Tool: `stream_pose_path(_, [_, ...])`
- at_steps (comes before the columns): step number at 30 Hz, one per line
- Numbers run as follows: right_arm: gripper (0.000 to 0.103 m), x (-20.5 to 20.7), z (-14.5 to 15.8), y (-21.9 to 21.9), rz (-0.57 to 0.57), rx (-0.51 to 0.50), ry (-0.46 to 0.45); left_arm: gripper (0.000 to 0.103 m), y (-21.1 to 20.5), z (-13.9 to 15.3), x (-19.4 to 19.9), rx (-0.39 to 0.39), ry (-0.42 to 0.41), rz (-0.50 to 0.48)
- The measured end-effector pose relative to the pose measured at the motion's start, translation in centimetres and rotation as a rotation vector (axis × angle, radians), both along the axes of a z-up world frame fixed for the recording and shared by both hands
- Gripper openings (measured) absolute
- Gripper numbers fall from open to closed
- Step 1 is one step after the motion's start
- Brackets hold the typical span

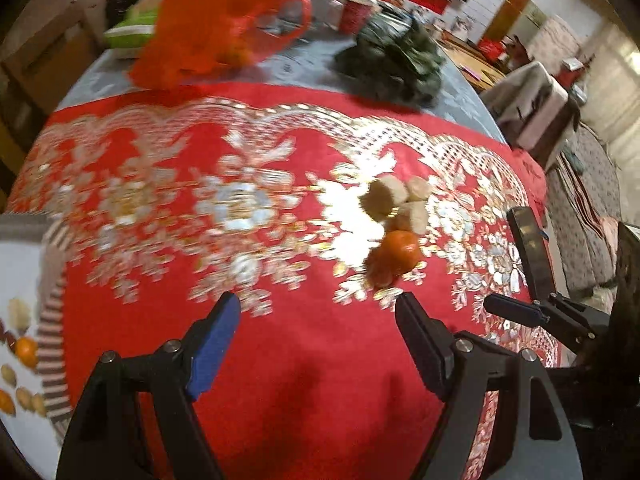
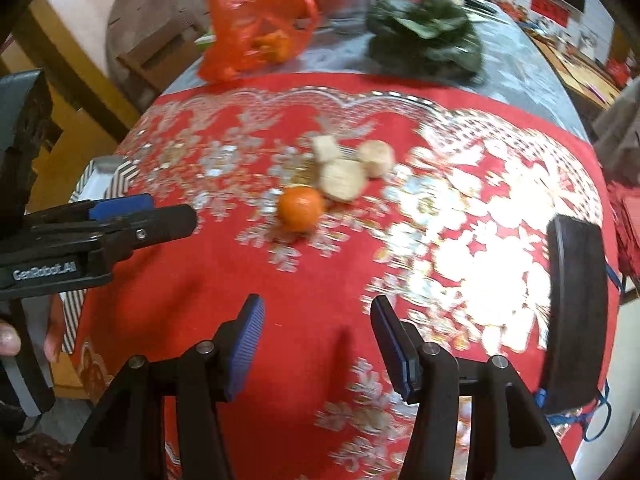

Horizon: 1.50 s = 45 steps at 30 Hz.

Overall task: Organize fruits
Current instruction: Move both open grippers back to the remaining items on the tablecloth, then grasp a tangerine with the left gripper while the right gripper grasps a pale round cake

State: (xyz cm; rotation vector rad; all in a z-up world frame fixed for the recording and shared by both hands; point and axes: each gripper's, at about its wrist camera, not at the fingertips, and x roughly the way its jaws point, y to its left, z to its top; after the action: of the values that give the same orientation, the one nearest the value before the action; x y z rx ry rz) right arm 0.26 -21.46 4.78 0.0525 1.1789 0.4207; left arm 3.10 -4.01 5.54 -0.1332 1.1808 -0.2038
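An orange tangerine (image 1: 398, 252) lies on the red and gold cloth (image 1: 240, 320), touching a small cluster of pale round pieces (image 1: 396, 200). The same tangerine (image 2: 300, 208) and pale pieces (image 2: 344, 178) show in the right wrist view. My left gripper (image 1: 318, 320) is open and empty, low over the cloth, just short of the tangerine. My right gripper (image 2: 318, 332) is open and empty, a little further back from the fruit. A white tray with a striped rim (image 1: 52, 332) at the far left holds tangerines and small yellowish fruits.
A red plastic bag (image 2: 256, 28) with oranges inside and a heap of dark leafy greens (image 2: 428, 36) lie on the grey tablecloth behind the red cloth. A red cup (image 1: 354, 12) stands at the back. The table edge drops away on the right.
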Motion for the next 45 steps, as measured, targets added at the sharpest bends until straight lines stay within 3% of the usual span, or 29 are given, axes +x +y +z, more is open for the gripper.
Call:
stream_pose_path(7, [0.061,-0.1,-0.5,-3.0,-0.05,0.006,0.012,0.079,-4.4,-1.8,2.2,-0.028,0.013,-0.097])
stream_pose_path(13, [0.061,0.2,-0.9,-4.5,-0.074,0.011,0.024,0.076,-6.2,-3.1,3.9,-0.035,0.019,-0.112])
stream_pose_path(14, [0.061,0.4,-1.0,-4.5,-0.072,0.012,0.025,0.07,-6.3,-3.2,4.1,-0.037,0.014,-0.114])
stream_pose_path(15, [0.061,0.6,-1.0,-4.4,-0.07,0.011,0.025,0.043,-6.3,-3.4,4.1,-0.036,0.016,-0.117])
stream_pose_path(16, [0.061,0.9,-1.1,-4.3,-0.067,0.012,0.026,0.034,-6.3,-3.8,4.4,-0.039,0.036,-0.127])
stream_pose_path(24, [0.061,4.9,-0.6,-1.5,-0.021,0.03,-0.043,0.034,-4.1,-3.3,3.6,-0.021,0.033,-0.098])
stream_pose_path(30, [0.061,8.1,-1.7,1.5,0.039,0.018,-0.04,0.034,-1.1,-2.5,2.6,-0.01,0.035,-0.041])
stream_pose_path(32, [0.054,8.7,-2.5,2.6,0.075,-0.002,-0.024,0.034,0.0,-2.3,2.2,-0.009,0.037,-0.021])
stream_pose_path(33, [0.038,8.8,-2.7,2.9,0.088,-0.017,-0.026,0.034,0.4,-2.3,2.0,-0.008,0.039,-0.014])
stream_pose_path(45, [0.037,6.2,-0.1,4.2,0.126,-0.018,-0.065,0.034,3.8,-0.6,0.1,0.019,0.003,0.044])
